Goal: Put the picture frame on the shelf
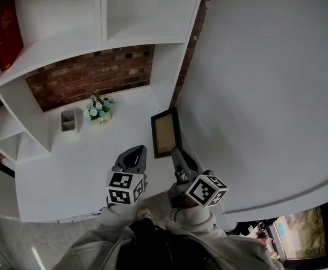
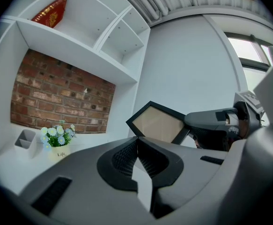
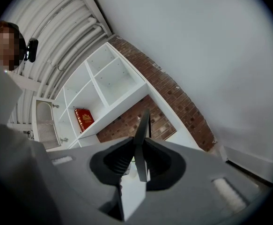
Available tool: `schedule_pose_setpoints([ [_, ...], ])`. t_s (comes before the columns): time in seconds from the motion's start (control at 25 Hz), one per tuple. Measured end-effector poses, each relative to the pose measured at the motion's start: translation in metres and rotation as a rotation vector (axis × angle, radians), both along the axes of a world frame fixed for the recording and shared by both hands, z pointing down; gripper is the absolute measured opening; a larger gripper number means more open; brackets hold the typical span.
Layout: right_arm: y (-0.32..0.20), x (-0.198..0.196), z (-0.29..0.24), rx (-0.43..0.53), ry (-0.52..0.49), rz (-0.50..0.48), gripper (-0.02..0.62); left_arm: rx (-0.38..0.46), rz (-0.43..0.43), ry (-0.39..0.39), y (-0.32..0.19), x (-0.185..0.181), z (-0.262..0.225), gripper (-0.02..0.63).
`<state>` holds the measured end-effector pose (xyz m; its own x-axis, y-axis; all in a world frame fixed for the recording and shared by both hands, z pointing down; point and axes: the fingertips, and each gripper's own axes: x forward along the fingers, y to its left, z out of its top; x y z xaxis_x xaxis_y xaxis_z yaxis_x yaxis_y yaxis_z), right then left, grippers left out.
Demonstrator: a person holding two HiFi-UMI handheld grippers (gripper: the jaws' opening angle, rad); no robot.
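Observation:
A black picture frame [image 1: 165, 133] with a tan inside hangs tilted above the white shelf top [image 1: 85, 156], close to the white wall. My right gripper [image 1: 178, 153] is shut on its lower edge. In the right gripper view the frame [image 3: 144, 125] stands edge-on between the pads of that gripper [image 3: 138, 144]. My left gripper [image 1: 131, 157] is just left of it, shut with nothing in it. The left gripper view shows its own jaws [image 2: 137, 142] closed, with the frame [image 2: 158, 123] and the right gripper [image 2: 211, 121] beyond them.
A small pot of flowers [image 1: 99, 109] and a grey pen holder [image 1: 68, 120] stand on the shelf top in front of the brick back [image 1: 90, 75]. A red book [image 1: 4, 30] leans in an upper compartment. A white wall [image 1: 265, 94] closes the right side.

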<state>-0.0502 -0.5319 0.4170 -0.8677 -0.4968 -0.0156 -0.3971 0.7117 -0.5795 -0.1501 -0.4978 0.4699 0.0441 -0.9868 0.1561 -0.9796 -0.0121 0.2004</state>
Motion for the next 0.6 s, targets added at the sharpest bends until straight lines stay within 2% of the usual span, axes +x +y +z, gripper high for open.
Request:
schedule_pose_setpoints([
  [0.36, -0.044, -0.024, -0.003, -0.013, -0.013, -0.069, 0.069, 0.006, -0.049, -0.002, -0.034, -0.018, 0.001, 0.003],
  [0.6, -0.067, -0.043, -0.011, -0.06, -0.088, -0.118, 0.068, 0.017, -0.062, -0.031, -0.049, -0.034, -0.007, 0.003],
])
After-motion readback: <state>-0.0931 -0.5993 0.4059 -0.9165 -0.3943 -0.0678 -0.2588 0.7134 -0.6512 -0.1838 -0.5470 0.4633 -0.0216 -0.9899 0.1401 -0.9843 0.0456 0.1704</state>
